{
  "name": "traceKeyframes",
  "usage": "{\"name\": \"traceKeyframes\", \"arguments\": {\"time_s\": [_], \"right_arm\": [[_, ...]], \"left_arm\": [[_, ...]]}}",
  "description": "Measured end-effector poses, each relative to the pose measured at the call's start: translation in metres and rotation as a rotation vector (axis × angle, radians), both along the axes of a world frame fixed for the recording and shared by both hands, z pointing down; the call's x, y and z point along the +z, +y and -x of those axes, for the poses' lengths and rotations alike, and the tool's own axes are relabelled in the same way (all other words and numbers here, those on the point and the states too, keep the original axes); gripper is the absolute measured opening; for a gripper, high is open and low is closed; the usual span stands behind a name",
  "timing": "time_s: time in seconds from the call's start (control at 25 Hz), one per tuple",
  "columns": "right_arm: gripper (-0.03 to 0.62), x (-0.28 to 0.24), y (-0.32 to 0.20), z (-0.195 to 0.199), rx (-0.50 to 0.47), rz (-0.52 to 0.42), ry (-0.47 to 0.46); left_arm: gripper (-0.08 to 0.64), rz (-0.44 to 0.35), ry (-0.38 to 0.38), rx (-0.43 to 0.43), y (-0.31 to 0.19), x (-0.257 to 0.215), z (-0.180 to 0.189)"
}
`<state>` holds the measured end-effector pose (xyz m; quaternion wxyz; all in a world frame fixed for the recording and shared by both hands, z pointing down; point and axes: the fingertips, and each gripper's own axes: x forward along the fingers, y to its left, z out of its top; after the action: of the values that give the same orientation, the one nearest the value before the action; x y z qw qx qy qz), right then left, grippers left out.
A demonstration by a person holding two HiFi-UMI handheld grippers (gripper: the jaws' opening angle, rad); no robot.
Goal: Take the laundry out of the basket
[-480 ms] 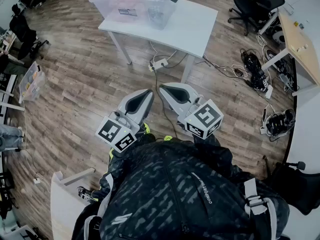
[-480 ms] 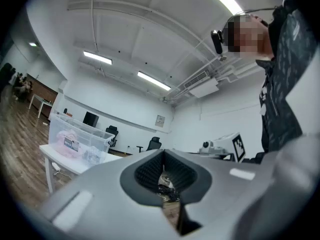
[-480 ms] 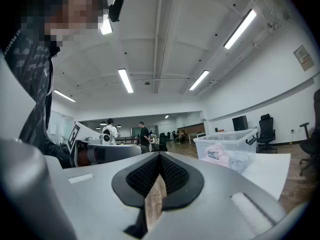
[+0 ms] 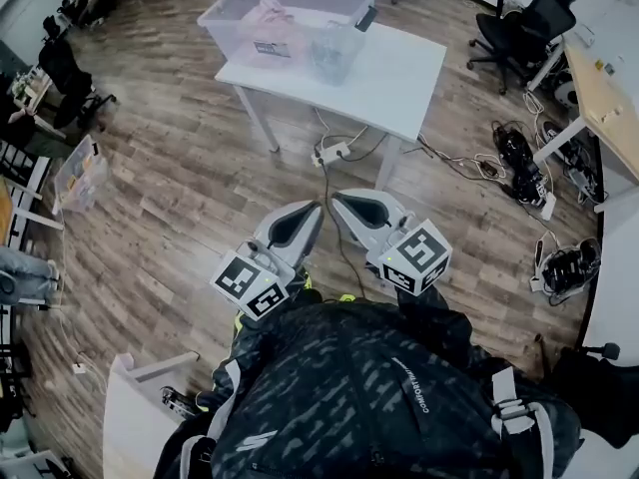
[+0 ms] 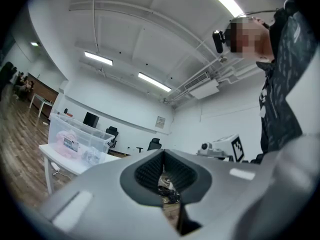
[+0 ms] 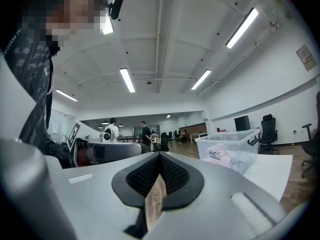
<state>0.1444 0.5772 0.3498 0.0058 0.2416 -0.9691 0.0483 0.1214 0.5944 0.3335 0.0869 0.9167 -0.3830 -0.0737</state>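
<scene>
A white table [image 4: 399,73] stands on the wooden floor [image 4: 180,168]. A clear plastic basket [image 4: 232,28] sits at its far left end (the rest of the top is bare). A power strip [image 4: 329,153] and cables [image 4: 454,158] lie on the floor beneath.

floor: wood planks [image 4: 170,178]; furniture: white table [image 4: 404,78], black office chairs [image 4: 524,26]; ceiling: strip lights [image 6: 127,80]

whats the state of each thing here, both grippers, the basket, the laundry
left gripper: shut, nothing between its jaws, held level, well short of the basket
right gripper: shut, empty, held level beside the left one
basket: upright on the white table, no lid seen on it
laundry: bunched inside the basket, not yet taken out
</scene>
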Motion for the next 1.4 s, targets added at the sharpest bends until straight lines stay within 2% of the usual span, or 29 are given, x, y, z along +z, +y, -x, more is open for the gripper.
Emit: {"name": "traceKeyframes", "arguments": {"time_s": [0.6,0.96,1.16,1.4], "right_arm": [[0.000,-0.006,0.005,-0.004,-0.032,0.004,-0.031],[0.000,0.003,0.006,-0.010,-0.054,0.024,-0.027],[0.000,0.007,-0.008,-0.001,-0.061,0.026,-0.031],[0.000,0.011,-0.044,0.016,-0.048,0.029,-0.026]], "left_arm": [[0.005,-0.012,0.015,-0.049,0.007,-0.007,0.002],[0.005,0.027,0.031,-0.071,0.012,0.008,-0.004],[0.005,0.030,0.035,-0.075,-0.001,0.012,0.005],[0.005,0.026,0.043,-0.069,-0.042,0.015,0.024]]}}
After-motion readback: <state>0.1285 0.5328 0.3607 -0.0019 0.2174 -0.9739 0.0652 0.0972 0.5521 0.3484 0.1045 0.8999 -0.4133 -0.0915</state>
